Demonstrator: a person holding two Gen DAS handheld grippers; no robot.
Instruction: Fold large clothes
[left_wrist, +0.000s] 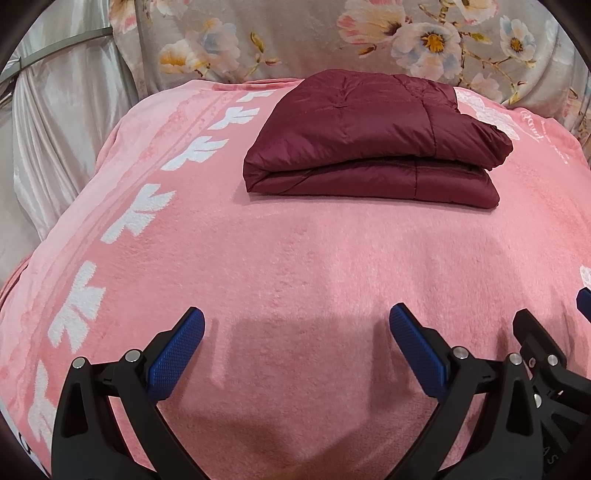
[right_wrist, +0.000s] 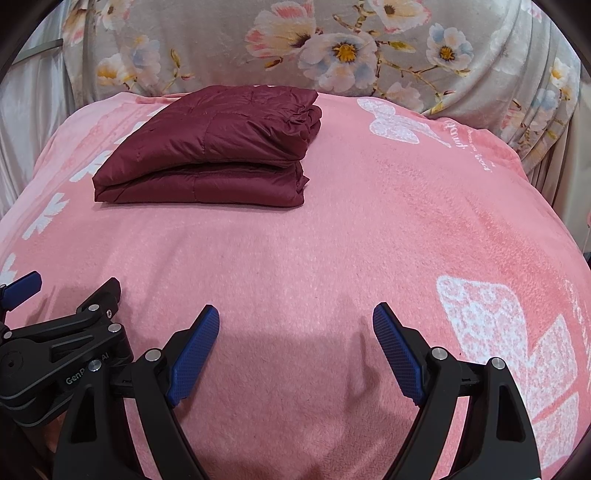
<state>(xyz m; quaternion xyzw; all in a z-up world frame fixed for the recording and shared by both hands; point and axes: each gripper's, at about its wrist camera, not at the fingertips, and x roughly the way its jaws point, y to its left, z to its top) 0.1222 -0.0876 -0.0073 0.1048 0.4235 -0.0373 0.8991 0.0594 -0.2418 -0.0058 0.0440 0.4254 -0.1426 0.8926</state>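
A maroon quilted jacket (left_wrist: 373, 140) lies folded in a neat stack on the pink blanket (left_wrist: 295, 251), toward the far side. It also shows in the right wrist view (right_wrist: 210, 147), far left of centre. My left gripper (left_wrist: 297, 317) is open and empty, low over the blanket, well short of the jacket. My right gripper (right_wrist: 295, 314) is open and empty too, beside the left one. The right gripper's edge shows at the right of the left wrist view (left_wrist: 543, 347). The left gripper shows at the lower left of the right wrist view (right_wrist: 62, 332).
The pink blanket (right_wrist: 369, 240) has white leaf and butterfly prints and covers a raised surface. A grey floral cloth (left_wrist: 369, 37) hangs behind it. Pale drapes (left_wrist: 55, 129) hang at the left. The blanket drops off at the left and right edges.
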